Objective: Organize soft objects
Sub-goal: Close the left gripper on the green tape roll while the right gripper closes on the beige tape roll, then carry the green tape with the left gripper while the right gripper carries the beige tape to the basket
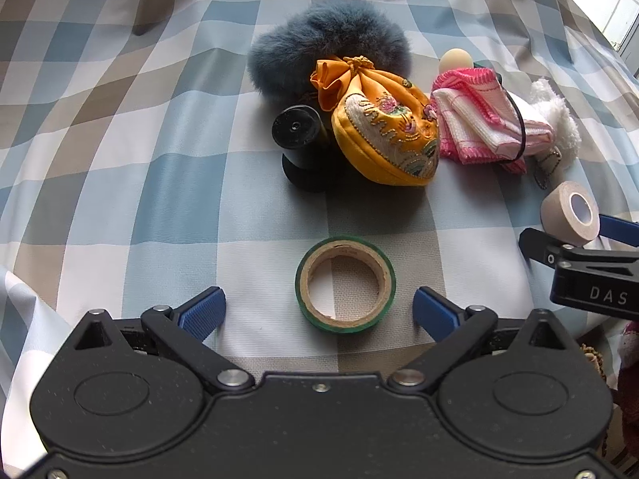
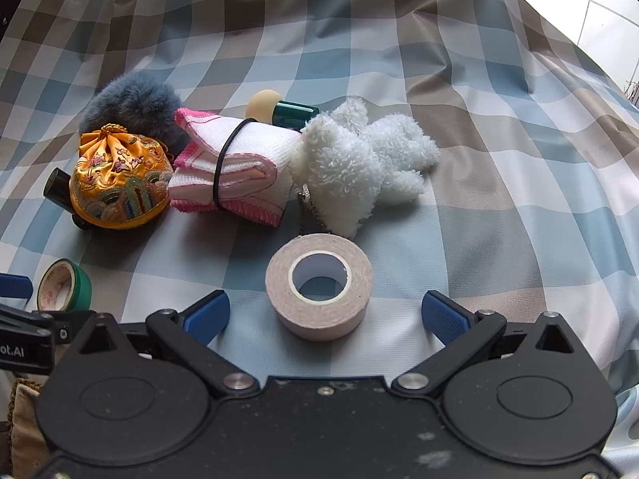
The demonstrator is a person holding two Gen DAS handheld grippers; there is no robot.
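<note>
Across the whole frame the checked cloth [image 2: 479, 183] is lying. In the upper middle, the soft things are sitting together: grey fur ball [image 1: 331, 40], white plush toy [image 2: 359, 159], yellow pouch [image 1: 383, 135], pink towel [image 2: 235, 167]. At the bottom, the left gripper [image 1: 317, 311] is standing wide open around the green tape roll [image 1: 345, 283], not touching it. The right gripper [image 2: 325, 315] is likewise gaping around the beige tape roll [image 2: 319, 291].

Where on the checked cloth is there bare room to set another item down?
Free: the cloth left of the green tape roll and black spool, and behind the blue fur pom; also right of the white plush. Crowded: the row from orange pouch to pink towel.
</note>
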